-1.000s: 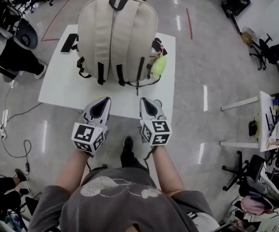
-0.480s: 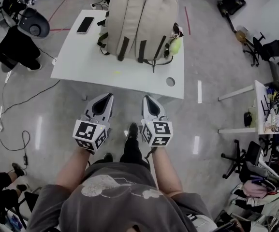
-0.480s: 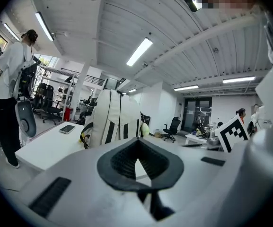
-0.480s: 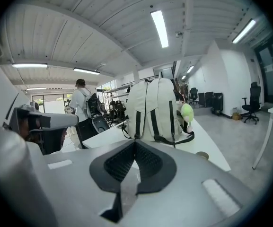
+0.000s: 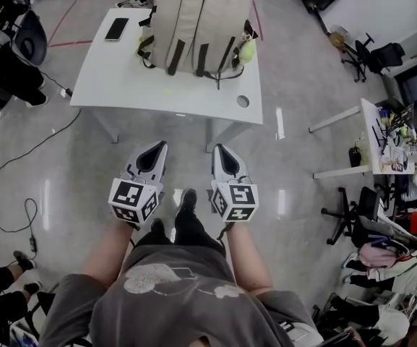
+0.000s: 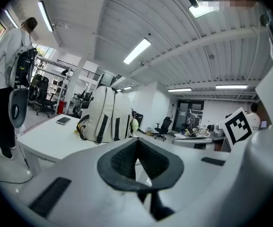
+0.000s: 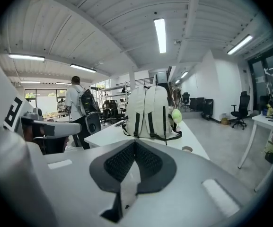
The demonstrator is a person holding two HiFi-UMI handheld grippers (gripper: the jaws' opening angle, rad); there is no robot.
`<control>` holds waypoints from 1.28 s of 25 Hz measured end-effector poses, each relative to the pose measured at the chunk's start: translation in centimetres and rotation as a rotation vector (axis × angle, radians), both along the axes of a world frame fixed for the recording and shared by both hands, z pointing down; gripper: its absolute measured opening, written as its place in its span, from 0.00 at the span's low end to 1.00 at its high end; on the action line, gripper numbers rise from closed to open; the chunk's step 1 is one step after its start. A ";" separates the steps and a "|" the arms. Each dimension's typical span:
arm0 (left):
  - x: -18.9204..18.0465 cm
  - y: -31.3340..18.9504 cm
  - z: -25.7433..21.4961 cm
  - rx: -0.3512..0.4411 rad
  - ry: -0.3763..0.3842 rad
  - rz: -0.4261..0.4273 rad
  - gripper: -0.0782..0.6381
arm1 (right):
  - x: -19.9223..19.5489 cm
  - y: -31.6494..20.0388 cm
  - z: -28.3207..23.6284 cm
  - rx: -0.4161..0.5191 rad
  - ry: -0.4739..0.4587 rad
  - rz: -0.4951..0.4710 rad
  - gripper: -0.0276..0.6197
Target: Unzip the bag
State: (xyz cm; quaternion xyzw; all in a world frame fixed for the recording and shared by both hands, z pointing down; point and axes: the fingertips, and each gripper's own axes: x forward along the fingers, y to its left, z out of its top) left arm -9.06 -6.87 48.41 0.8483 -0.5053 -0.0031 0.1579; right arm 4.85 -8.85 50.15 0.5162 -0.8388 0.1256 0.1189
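Left gripper point(image 5: 154, 149), white plastic with a marker cube: jaws pressed together, nothing between them. It is held over the glossy grey floor point(image 5: 63, 186), short of the table.
Right gripper point(image 5: 221, 152), same build: jaws likewise clenched on nothing, near the left one.
White rectangular table point(image 5: 114, 89) — round hole point(image 5: 243, 101) by its near right corner, black phone point(image 5: 116, 29) at its far left corner.
Beige fabric backpack point(image 5: 194, 13) with dark straps — upright at the far edge, well apart from both grippers. A yellow-green ball point(image 5: 246, 50) sits at its right side.
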 end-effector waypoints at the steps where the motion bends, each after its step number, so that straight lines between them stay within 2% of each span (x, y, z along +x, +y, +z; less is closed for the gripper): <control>1: 0.2 0.4 -0.1 0.001 -0.001 0.004 0.12 | 0.2 0.3 -0.3 0.006 -0.001 0.004 0.03; 11: 1.3 4.2 -2.3 0.023 -0.022 -0.041 0.12 | 0.7 3.4 -2.4 0.042 -0.001 -0.063 0.03; 18: 4.9 6.7 -3.4 0.040 -0.044 -0.035 0.12 | 3.1 5.9 -3.3 0.076 0.029 -0.088 0.03; 23: 6.5 7.8 -4.0 0.057 -0.061 -0.038 0.12 | 4.0 7.0 -3.3 0.079 0.002 -0.115 0.03; 32: 7.0 9.0 -4.0 0.062 -0.075 -0.062 0.12 | 4.1 8.1 -3.0 0.080 -0.033 -0.154 0.03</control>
